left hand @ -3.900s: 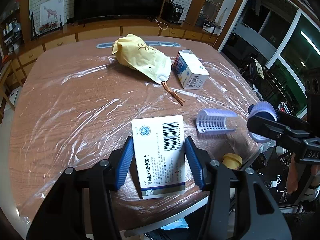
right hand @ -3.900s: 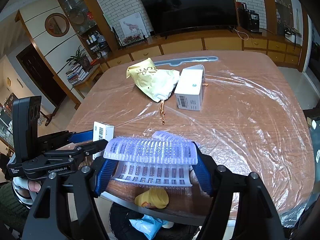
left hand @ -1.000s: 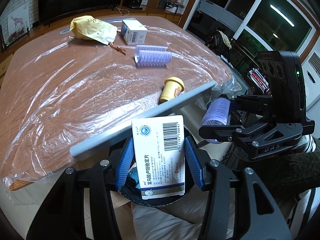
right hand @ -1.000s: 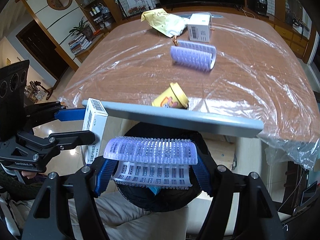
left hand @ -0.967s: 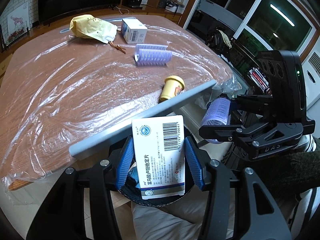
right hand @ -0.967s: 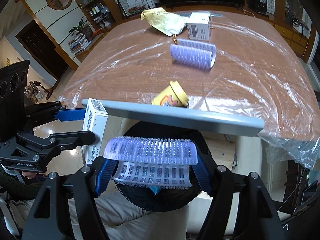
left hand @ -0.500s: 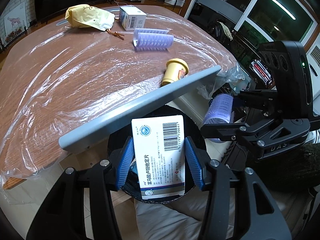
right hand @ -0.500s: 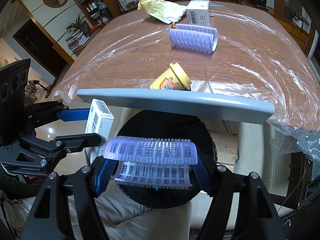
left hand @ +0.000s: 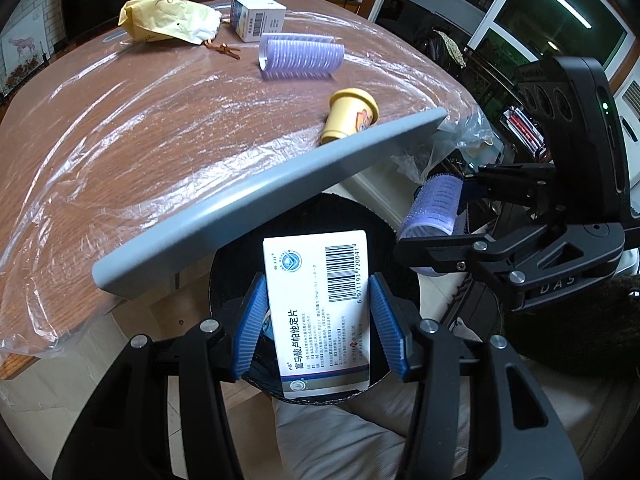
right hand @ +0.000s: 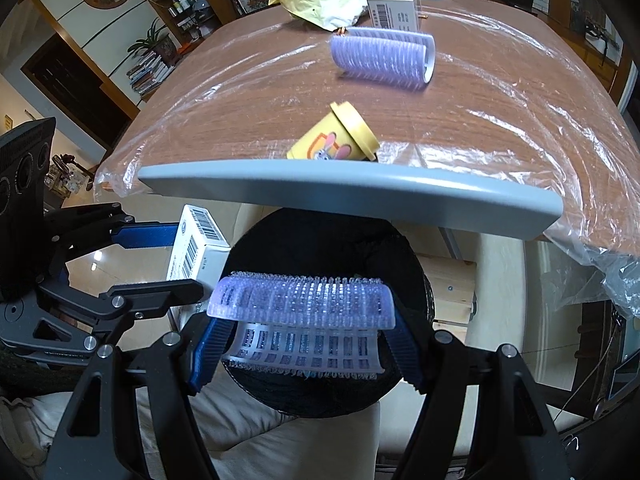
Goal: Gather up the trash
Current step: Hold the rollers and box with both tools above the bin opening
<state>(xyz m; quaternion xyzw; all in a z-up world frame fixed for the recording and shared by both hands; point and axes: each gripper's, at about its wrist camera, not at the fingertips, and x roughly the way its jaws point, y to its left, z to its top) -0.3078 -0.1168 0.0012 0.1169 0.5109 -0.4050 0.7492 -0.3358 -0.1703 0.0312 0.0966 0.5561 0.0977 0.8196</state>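
Note:
My left gripper (left hand: 318,312) is shut on a white medicine box (left hand: 316,304) and holds it over the black trash bin (left hand: 224,272) below the table edge. My right gripper (right hand: 304,332) is shut on a purple hair roller (right hand: 302,304) over the same bin (right hand: 332,248). Each gripper shows in the other's view: the right one with its roller (left hand: 434,208), the left one with its box (right hand: 196,248). On the table lie another purple roller (left hand: 300,56), a yellow tub (left hand: 350,114), a small white box (left hand: 258,18) and a yellow bag (left hand: 168,18).
A grey bar (left hand: 260,200) runs along the table's near edge just above the bin. The wooden table (left hand: 100,128) is covered in clear plastic film. A pale cushion (right hand: 280,448) lies under the bin. Cabinets and shelves stand behind.
Both grippers have moved away from the table, then lower and closer over the bin, each still holding its item. The table objects have not moved.

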